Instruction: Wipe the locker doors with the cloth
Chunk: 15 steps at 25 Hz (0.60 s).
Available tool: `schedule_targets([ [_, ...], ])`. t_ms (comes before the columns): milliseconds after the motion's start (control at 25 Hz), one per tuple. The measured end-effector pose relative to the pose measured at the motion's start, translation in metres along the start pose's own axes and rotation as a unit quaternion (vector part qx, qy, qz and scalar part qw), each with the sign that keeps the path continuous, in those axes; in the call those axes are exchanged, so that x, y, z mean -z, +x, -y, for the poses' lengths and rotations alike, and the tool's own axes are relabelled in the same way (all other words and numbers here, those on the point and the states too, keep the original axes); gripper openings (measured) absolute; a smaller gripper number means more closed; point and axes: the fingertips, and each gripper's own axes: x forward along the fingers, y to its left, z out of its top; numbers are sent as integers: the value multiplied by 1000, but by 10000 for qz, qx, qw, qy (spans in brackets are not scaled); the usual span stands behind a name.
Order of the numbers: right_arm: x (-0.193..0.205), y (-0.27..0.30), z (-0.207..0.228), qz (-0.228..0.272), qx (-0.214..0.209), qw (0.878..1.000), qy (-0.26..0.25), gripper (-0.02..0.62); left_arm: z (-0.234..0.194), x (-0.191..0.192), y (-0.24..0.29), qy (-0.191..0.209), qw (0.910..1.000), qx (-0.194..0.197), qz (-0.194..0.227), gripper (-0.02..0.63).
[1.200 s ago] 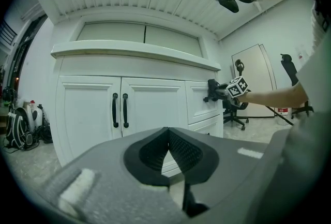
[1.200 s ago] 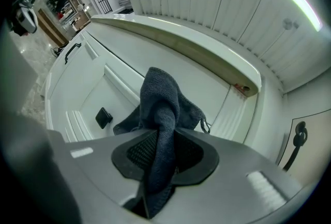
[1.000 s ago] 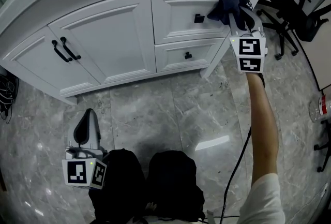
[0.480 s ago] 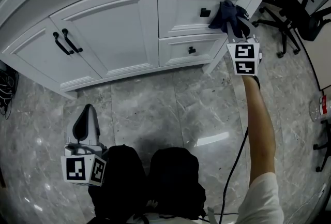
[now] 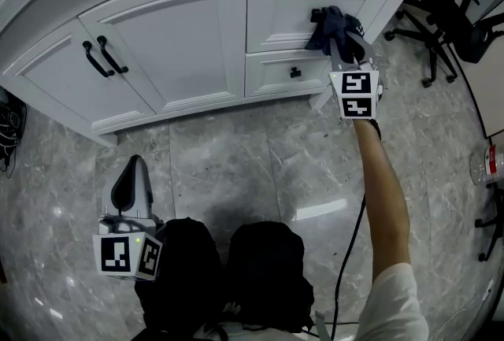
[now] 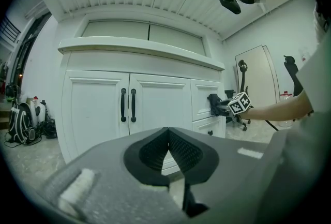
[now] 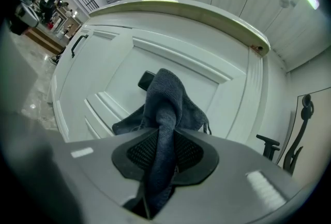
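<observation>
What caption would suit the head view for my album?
Right claw holds dark cloth at upper drawer of white cabinet.

dark blue-grey cloth (image 7: pixel 164 101); white locker doors (image 5: pixel 173 32), black handles (image 6: pixel 123 105); grey marbled floor (image 5: pixel 260 162).

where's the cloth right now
Head view, upper right: the cloth is pinched in the right claw at the upper drawer, beside its black knob.

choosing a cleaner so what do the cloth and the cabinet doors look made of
Cloth: dark blue-grey knitted fabric, matte; weave and soft folds show. Cabinet doors: smooth white painted panels, slight sheen, probably wood or board; paint hides which.
</observation>
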Motion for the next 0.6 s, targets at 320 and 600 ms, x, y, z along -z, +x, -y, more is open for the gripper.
schedule_targets([
  [320, -24, 2, -61, 203, -343, 9983, 427, 80, -7, -1, -8, -29, 10000, -41, 43, 2],
  [600, -45, 5, -94, 299, -544, 9969, 484, 78, -15, -2, -16, -65, 9999, -93, 89, 2],
])
